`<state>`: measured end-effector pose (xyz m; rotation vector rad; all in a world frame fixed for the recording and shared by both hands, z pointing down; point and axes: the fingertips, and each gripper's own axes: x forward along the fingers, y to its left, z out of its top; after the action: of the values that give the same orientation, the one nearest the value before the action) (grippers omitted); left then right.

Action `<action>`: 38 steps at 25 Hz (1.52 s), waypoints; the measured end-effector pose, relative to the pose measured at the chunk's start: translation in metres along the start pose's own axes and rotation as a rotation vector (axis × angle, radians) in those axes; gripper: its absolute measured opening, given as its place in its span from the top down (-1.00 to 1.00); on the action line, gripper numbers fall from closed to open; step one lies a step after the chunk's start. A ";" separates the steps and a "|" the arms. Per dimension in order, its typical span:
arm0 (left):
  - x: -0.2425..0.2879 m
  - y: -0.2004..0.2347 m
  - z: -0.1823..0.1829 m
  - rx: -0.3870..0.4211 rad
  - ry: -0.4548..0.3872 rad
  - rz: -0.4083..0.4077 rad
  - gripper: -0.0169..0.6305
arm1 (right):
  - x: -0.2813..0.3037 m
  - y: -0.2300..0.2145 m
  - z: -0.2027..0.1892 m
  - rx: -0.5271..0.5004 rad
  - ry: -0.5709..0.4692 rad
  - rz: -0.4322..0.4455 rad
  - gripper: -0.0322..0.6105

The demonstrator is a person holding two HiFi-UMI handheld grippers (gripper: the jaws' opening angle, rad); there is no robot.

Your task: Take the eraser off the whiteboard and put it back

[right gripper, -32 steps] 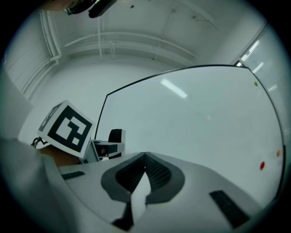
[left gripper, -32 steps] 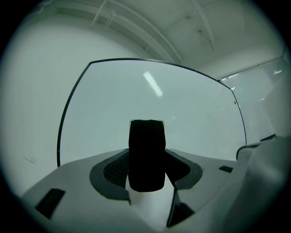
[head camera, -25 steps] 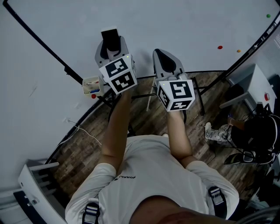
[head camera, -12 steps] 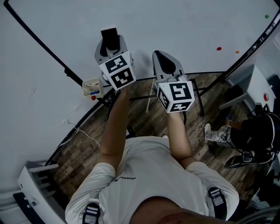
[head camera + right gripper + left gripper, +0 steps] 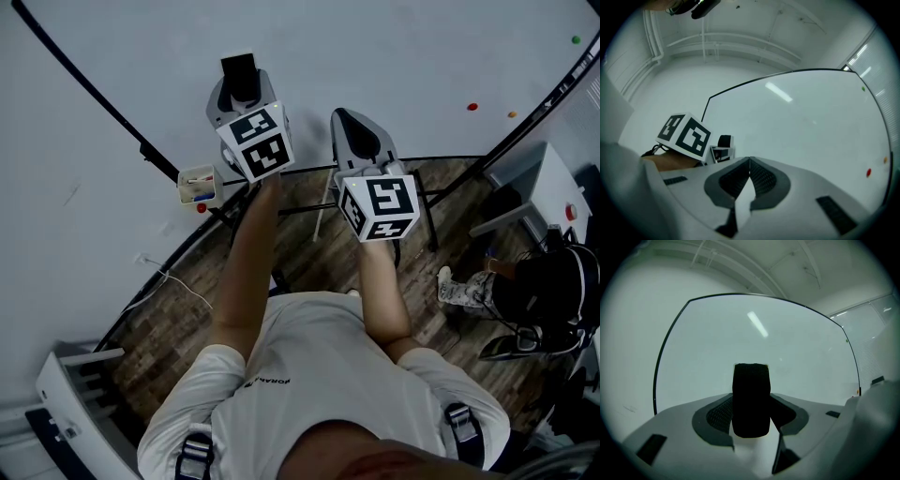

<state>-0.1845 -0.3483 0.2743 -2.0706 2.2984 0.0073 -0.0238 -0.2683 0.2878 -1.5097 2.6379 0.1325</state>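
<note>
The black eraser [image 5: 751, 399] stands upright between the jaws of my left gripper [image 5: 752, 414], which is shut on it. In the head view that gripper [image 5: 240, 86] holds the eraser [image 5: 238, 71] up in front of the whiteboard [image 5: 394, 56]; whether the eraser touches the board I cannot tell. My right gripper [image 5: 351, 129] hangs beside it to the right, shut, with its dark pads meeting and nothing between them [image 5: 750, 163]. From the right gripper view the left gripper [image 5: 723, 151] and the eraser [image 5: 724, 140] show at the left.
A small marker tray [image 5: 196, 184] hangs on the board's lower frame at the left. Red [image 5: 472, 106], orange [image 5: 512, 114] and green [image 5: 576, 39] magnets dot the board's right side. Stand legs [image 5: 427, 202] cross the wooden floor below; bags [image 5: 548, 291] lie at the right.
The left gripper with the eraser has edged slightly up the picture, closer to the board. The right gripper has kept still.
</note>
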 end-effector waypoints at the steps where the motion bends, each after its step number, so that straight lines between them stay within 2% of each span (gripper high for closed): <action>1: 0.001 0.000 0.001 0.002 0.000 0.001 0.27 | 0.000 0.000 0.001 0.000 -0.001 -0.001 0.86; 11: 0.015 0.004 -0.002 0.013 0.010 0.011 0.27 | 0.002 -0.003 -0.002 0.001 -0.001 -0.003 0.86; 25: 0.021 0.002 0.004 -0.018 0.033 0.005 0.26 | -0.003 -0.004 0.001 0.005 0.003 0.015 0.86; 38: 0.016 0.002 0.006 -0.014 -0.004 0.008 0.16 | -0.004 -0.001 0.003 0.007 -0.007 0.018 0.86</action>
<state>-0.1885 -0.3634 0.2677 -2.0659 2.3112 0.0270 -0.0204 -0.2649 0.2852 -1.4810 2.6446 0.1300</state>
